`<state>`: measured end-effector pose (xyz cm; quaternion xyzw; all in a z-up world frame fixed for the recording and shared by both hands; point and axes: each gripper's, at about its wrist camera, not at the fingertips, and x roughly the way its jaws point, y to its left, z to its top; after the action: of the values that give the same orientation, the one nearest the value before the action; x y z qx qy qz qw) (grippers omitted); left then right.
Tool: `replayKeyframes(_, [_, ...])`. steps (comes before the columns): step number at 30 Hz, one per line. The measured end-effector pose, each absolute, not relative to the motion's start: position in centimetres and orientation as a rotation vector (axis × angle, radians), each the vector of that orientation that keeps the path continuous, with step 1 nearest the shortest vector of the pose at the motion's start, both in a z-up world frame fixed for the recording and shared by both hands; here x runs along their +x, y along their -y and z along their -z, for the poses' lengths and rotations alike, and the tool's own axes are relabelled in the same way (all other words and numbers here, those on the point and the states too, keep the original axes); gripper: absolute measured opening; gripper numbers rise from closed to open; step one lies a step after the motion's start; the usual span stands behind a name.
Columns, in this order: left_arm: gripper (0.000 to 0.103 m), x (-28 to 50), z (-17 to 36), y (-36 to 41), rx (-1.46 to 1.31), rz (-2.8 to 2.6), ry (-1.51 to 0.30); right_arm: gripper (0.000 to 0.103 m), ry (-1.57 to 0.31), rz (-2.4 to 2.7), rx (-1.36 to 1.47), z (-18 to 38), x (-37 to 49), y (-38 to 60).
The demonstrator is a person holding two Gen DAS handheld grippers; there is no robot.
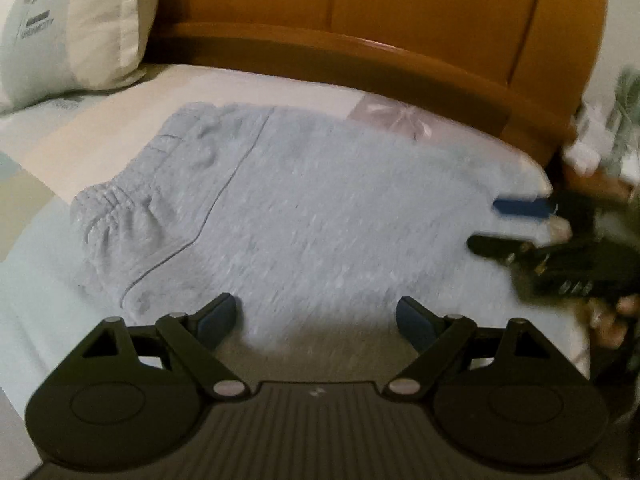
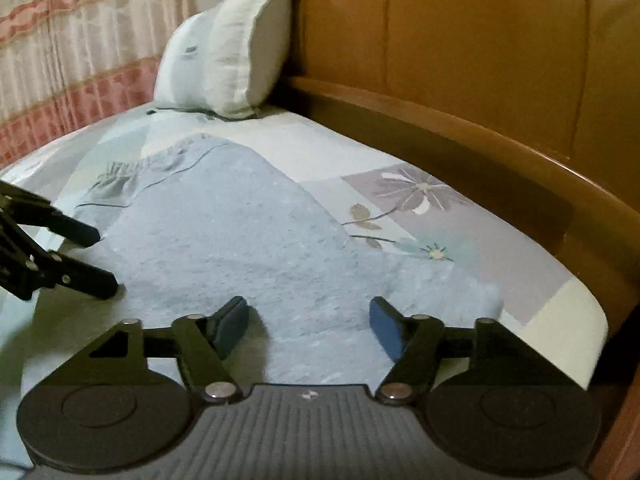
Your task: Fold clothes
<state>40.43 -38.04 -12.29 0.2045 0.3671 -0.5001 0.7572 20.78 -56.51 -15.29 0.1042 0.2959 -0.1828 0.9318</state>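
A light blue-grey garment [image 1: 312,200] with a gathered elastic waistband [image 1: 116,204] lies flat on the bed. My left gripper [image 1: 318,320] hovers open over its near edge, nothing between the pads. At the garment's right end my right gripper [image 1: 484,224] is blurred, its two fingers apart, with a hand behind it. In the right wrist view the same garment [image 2: 224,232] stretches away toward its waistband [image 2: 116,176]. There the right gripper [image 2: 308,320] stands open above the cloth, empty. The left gripper [image 2: 107,261] shows at the left edge, fingers spread beside the fabric.
A pale pillow [image 1: 68,24] leans in the bed's far corner [image 2: 224,52]. A curved wooden bed frame [image 1: 360,8] runs along the far side [image 2: 480,60]. The patchwork sheet [image 2: 416,192] has flower prints. A pink-striped cloth [image 2: 72,40] hangs at the back left.
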Motion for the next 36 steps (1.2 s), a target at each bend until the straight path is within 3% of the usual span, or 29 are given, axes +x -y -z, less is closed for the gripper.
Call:
replayKeyframes(1, [0.088,40.3,12.3,37.9,0.452,1.09,-0.791,0.102,-0.623,0.347,0.222,15.3,20.8,56.5])
replayKeyframes(2, [0.088,40.3,12.2,38.0,0.45,1.086,-0.794,0.103,-0.639,0.329,0.223,15.4,21.0,56.4])
replayKeyframes(12, [0.089,38.8,12.1,37.0,0.529,1.059,-0.745,0.103,-0.702,0.359,0.181,15.6,22.4,55.4])
replayKeyframes(19, [0.088,38.9,9.6,35.2,0.39,1.028,-0.759,0.103,-0.67,0.356,0.15,15.7,22.2,55.0])
replayKeyframes(25, [0.089,35.4,8.1,32.5,0.458,0.985,-0.699,0.103,-0.575,0.259,0.122,12.0,19.6,52.2])
replayKeyframes(31, [0.091,32.3,8.4,29.1,0.448,0.912,-0.694,0.103,-0.672,0.24,0.075,15.6,18.4,49.0])
replayKeyframes(36, [0.093,30.3,8.9,26.1,0.362,0.85,-0.706,0.103,-0.656,0.237,0.108,14.2,16.5,48.4])
